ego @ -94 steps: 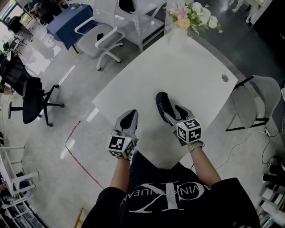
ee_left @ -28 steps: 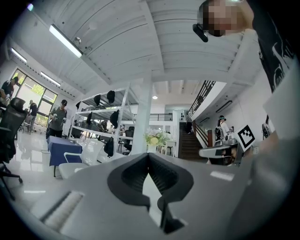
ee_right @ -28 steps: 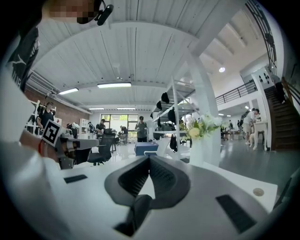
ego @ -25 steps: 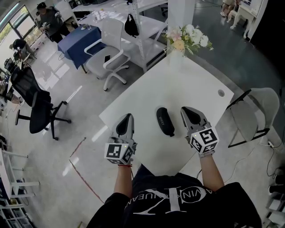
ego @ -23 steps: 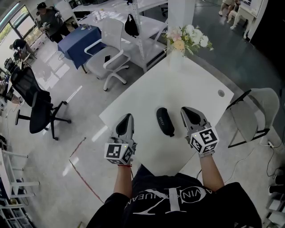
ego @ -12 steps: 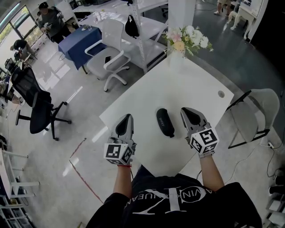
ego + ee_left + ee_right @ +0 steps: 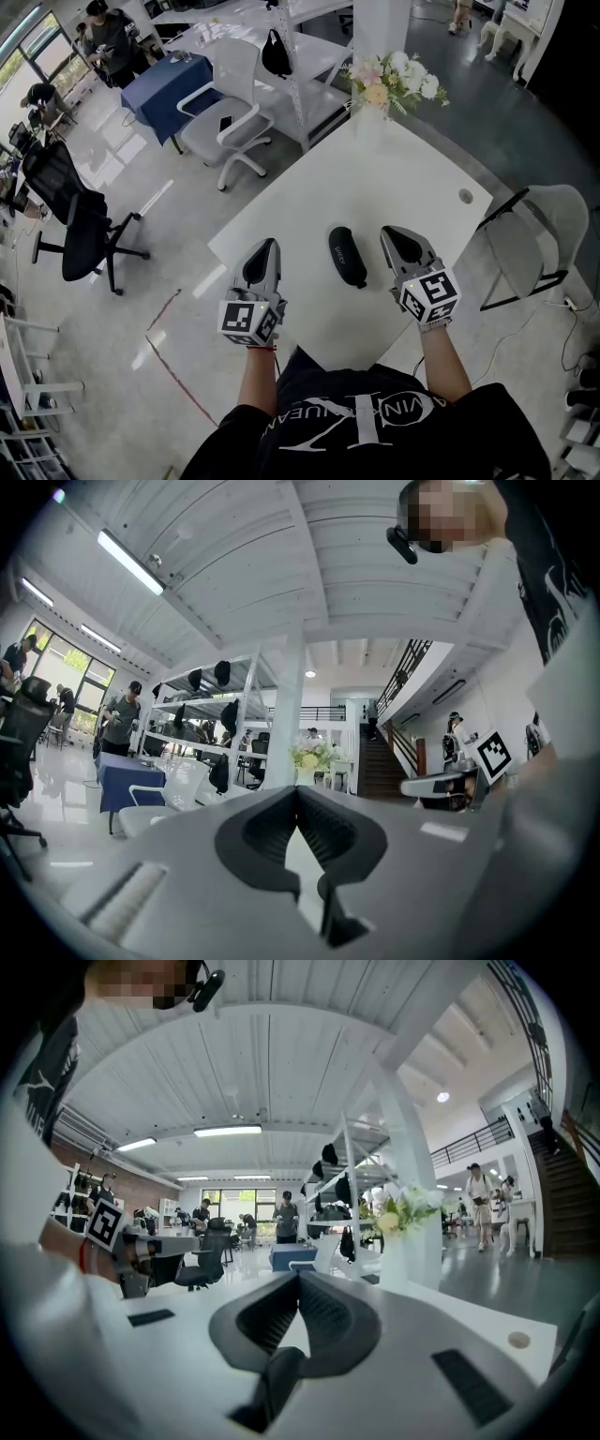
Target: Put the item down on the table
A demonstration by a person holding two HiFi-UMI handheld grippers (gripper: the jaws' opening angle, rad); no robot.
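- Table (image 7: 412,169): white top. It was the largest obj. we logged in the head view, with one corner pointing toward the person.
- Black office chair (image 7: 70,220): stood on the floor, well apart from the table, on its left.
- White armchair (image 7: 220,103): stood on the floor beyond the table's far-left edge.
- Grey chair (image 7: 534,230): stood just beside the table's right edge.
- Vase of flowers (image 7: 394,80): upright at the table's far corner. We also saw it ahead of the jaws in both gripper views.
- L gripper (image 7: 266,246): we found it over the table's near-left edge. Its own view showed the jaw tips together w/ nothing btwn them.
- R gripper (image 7: 392,232): we found it over the near-right part of the table. Jaws were closed tip to tip and empty.
- Item (image 7: 347,255): black oblong case w/ small pale print on top. It lay flat on the table btwn the two grippers, touching neither and somewhat nearer the R gripper.
- Cable hole (image 7: 466,196): small round opening in the table top, near the right edge.
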